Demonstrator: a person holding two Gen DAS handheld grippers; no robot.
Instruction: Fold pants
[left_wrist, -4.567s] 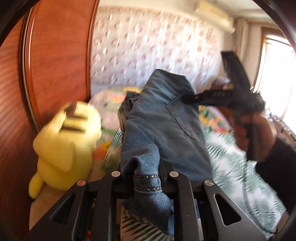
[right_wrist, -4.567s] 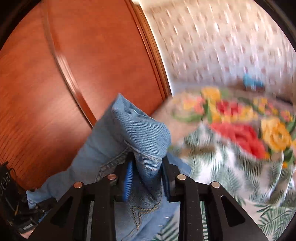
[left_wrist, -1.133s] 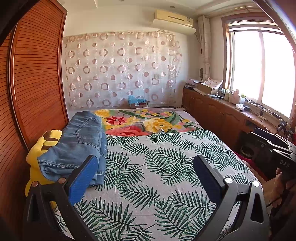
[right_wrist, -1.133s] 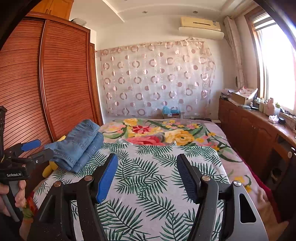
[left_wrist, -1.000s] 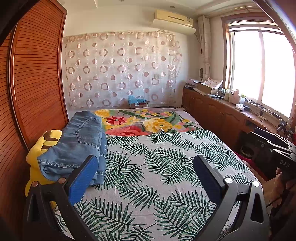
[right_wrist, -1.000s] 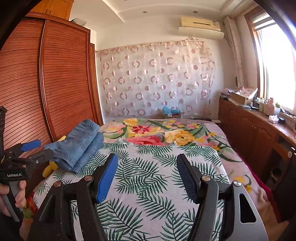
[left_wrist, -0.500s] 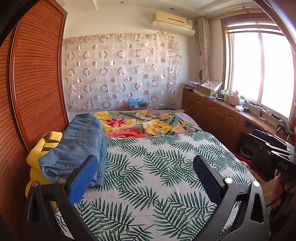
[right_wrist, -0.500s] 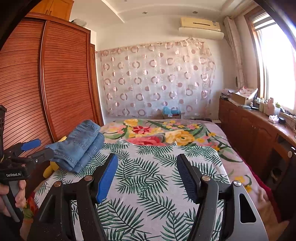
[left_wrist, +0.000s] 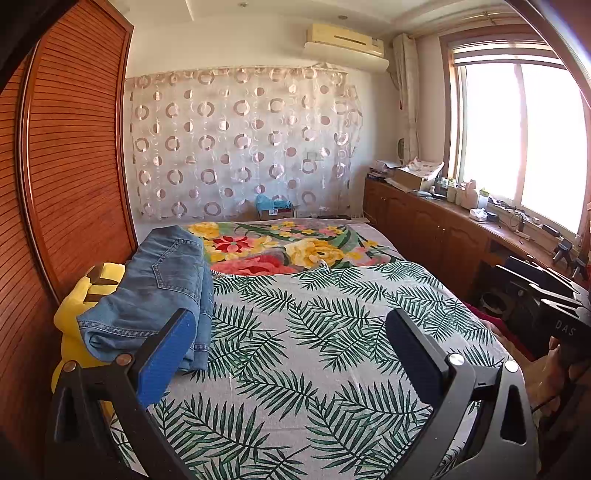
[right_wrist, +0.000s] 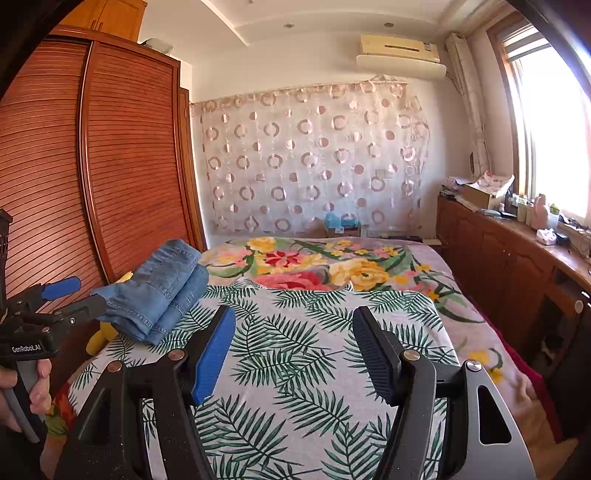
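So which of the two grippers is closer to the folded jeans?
Left. The left gripper sits right beside the folded jeans; the right gripper hangs over mid-bed, farther away.

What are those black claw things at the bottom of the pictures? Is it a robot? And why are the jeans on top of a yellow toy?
It's not a robot. A person holds a two-finger grabber in each hand, and each grabber has a little camera looking out along its fingers. So one picture is from the left gripper and the other from the right gripper. In the right one you can also see the person's left hand holding its grabber at the edge.

Both grabbers are open and hold nothing. In front of them is a bed with a leafy cover. The folded jeans lie at the bed's left side, partly resting on a yellow plush toy. Why they were put there, the pictures don't tell.
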